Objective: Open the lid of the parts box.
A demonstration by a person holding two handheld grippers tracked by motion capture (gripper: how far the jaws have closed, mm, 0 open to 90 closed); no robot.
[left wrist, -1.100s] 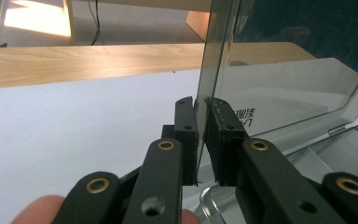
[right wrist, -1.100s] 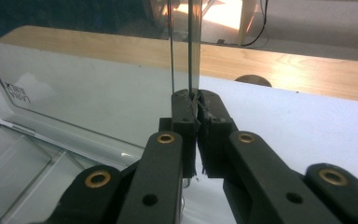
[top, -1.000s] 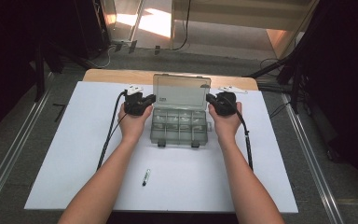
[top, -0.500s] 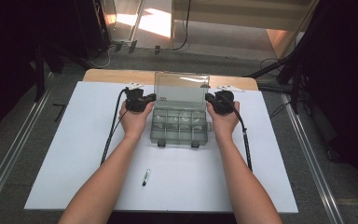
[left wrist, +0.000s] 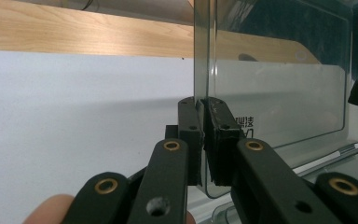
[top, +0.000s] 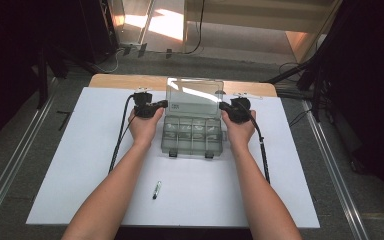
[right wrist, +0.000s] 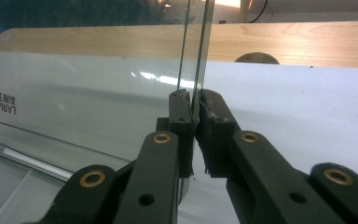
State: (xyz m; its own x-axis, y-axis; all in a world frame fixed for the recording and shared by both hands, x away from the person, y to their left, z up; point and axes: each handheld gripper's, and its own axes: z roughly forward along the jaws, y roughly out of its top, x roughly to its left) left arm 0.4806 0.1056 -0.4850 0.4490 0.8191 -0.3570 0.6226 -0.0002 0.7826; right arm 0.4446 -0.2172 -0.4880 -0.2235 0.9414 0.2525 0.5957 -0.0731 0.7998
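Both the left claw [left wrist: 200, 140] and the right claw [right wrist: 196, 135] are clamped on opposite side edges of the clear lid [top: 195, 92], standing upright over the compartment box [top: 192, 136] mid-surface [top: 80, 165], so swinging it needs matched, even motion

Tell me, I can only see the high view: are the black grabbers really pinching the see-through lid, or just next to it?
Observer: Pinching. In the left gripper view the left gripper has the lid's side edge squeezed between its pads.
Operator: And the other one?
Observer: Same. In the right gripper view the right gripper is clamped on the lid's opposite edge.
Operator: Is anything written on the lid?
Observer: Yes, a small printed label sits near one lower corner; through the clear plastic it reads backwards.
Operator: Is the lid standing straight?
Observer: Close to upright, rising from the box.
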